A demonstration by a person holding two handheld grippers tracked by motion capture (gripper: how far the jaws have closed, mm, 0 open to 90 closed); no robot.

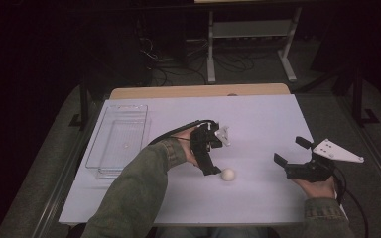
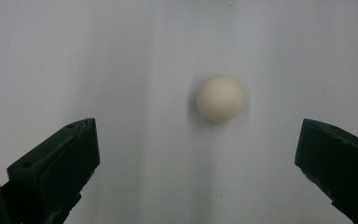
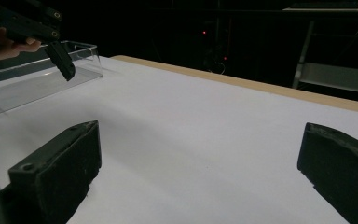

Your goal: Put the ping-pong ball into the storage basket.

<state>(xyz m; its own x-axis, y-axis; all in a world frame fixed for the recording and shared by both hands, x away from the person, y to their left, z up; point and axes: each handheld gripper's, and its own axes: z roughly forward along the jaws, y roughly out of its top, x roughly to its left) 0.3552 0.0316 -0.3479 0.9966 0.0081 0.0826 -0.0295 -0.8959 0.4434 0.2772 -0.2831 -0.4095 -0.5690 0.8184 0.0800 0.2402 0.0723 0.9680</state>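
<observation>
While the cream ball [image 1: 227, 174] lies loose on the white table [image 1: 258, 119] just ahead of the left tool [image 1: 209, 167], whose jaws gape wide with nothing between them, the pick-up looks barely begun: closing on the ball and carrying it off, perhaps to the clear tray [image 1: 120, 144] at the left, are left to do. The right tool [image 1: 291, 154] waits well apart, wide open and empty. Whether a small speck in the tray is another thing is too faint to tell.
</observation>
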